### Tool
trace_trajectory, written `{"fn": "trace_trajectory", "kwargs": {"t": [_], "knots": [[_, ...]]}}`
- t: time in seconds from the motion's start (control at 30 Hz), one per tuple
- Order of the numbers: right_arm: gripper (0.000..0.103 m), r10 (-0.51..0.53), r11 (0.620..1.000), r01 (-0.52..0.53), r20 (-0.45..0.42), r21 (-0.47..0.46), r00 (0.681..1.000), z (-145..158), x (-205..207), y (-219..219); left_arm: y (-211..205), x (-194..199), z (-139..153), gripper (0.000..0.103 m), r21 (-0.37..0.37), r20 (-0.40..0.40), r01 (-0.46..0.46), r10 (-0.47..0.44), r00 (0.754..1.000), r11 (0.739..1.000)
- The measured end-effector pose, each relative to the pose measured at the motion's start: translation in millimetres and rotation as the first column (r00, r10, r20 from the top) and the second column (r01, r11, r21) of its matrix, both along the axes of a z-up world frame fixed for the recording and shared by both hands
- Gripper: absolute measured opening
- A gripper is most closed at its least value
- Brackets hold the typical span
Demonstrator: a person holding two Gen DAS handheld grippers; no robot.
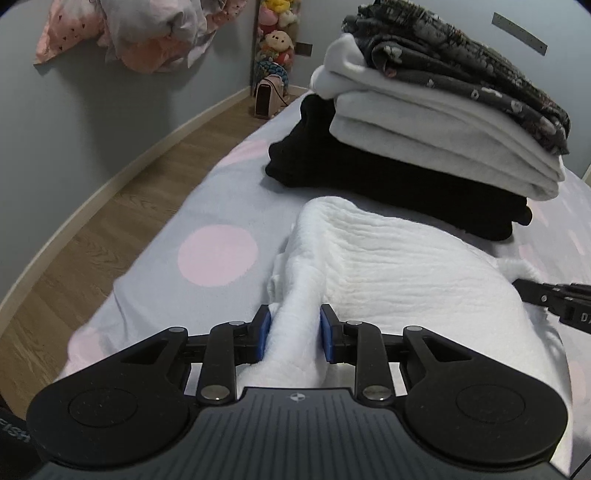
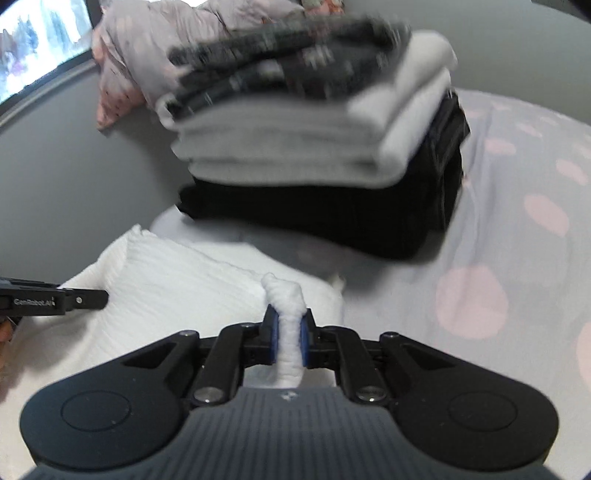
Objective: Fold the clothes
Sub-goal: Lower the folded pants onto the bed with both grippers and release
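A white ribbed garment (image 1: 388, 258) lies on the polka-dot bed sheet (image 1: 218, 254). My left gripper (image 1: 294, 319) is shut on a bunched edge of it. The garment also shows in the right wrist view (image 2: 177, 273), where my right gripper (image 2: 288, 321) is shut on another bunched edge. Each gripper shows at the side of the other's view: the right gripper (image 1: 554, 302) and the left gripper (image 2: 55, 301). Just beyond the garment stands a stack of folded clothes (image 1: 424, 122): black at the bottom, white in the middle, dark floral on top. The stack is blurred in the right wrist view (image 2: 314, 140).
The bed's left edge drops to a wooden floor (image 1: 110, 206). A small heater (image 1: 267, 96) and plush toys (image 1: 277, 40) stand by the grey wall. Pink and grey bedding (image 1: 140, 29) is piled at the upper left, also visible behind the stack (image 2: 140, 55).
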State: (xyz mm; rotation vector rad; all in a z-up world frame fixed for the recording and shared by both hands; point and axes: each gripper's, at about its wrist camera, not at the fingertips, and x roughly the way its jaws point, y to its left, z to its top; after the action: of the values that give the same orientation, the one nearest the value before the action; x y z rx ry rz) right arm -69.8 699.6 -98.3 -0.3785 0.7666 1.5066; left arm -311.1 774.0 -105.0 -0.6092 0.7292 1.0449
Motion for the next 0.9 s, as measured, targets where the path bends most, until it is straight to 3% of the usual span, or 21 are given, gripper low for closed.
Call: {"fn": "trace_trajectory", "kwargs": {"t": [0.17, 0.23, 0.3, 0.43, 0.57, 0.73, 0.9], "knots": [[0.015, -0.004, 1.0, 0.004, -0.009, -0.025, 1.0, -8.4, 3.5, 1.9, -5.6, 0.8, 6.9, 0.04, 0.019, -0.026, -0.017, 0.018, 0.999, 1.0], [0.022, -0.018, 1.0, 0.018, -0.013, -0.023, 1.0, -0.8, 4.8, -0.9, -9.5, -1.4, 16.6, 0.044, 0.031, -0.039, -0.033, 0.034, 0.999, 0.999], [0.028, -0.034, 0.999, 0.034, 0.009, 0.0, 0.999, 10.2, 5.7, -8.8, -18.7, -6.9, 32.0, 0.044, 0.064, -0.055, -0.039, 0.043, 0.998, 0.997], [0.028, -0.039, 0.998, 0.036, 0.06, 0.055, 0.997, 34.9, 5.2, -32.3, -38.8, -26.0, 62.5, 0.044, 0.123, -0.057, -0.057, 0.064, 0.996, 0.991], [0.028, 0.042, 0.993, -0.047, 0.045, 0.11, 0.998, 53.1, -11.7, -58.2, -59.9, -40.0, 76.0, 0.038, 0.137, -0.039, -0.056, 0.061, 0.997, 0.989], [0.027, 0.18, 0.974, -0.19, 0.087, 0.121, 0.98, 52.2, -53.8, -81.3, -75.1, -38.6, 56.9, 0.025, 0.119, -0.099, -0.048, 0.06, 0.993, 0.992], [0.027, 0.189, 0.98, -0.195, 0.106, 0.043, 0.976, 22.8, -73.7, -80.1, -71.1, -41.7, 28.7, 0.019, 0.056, -0.104, -0.081, 0.087, 0.991, 0.995]]}}
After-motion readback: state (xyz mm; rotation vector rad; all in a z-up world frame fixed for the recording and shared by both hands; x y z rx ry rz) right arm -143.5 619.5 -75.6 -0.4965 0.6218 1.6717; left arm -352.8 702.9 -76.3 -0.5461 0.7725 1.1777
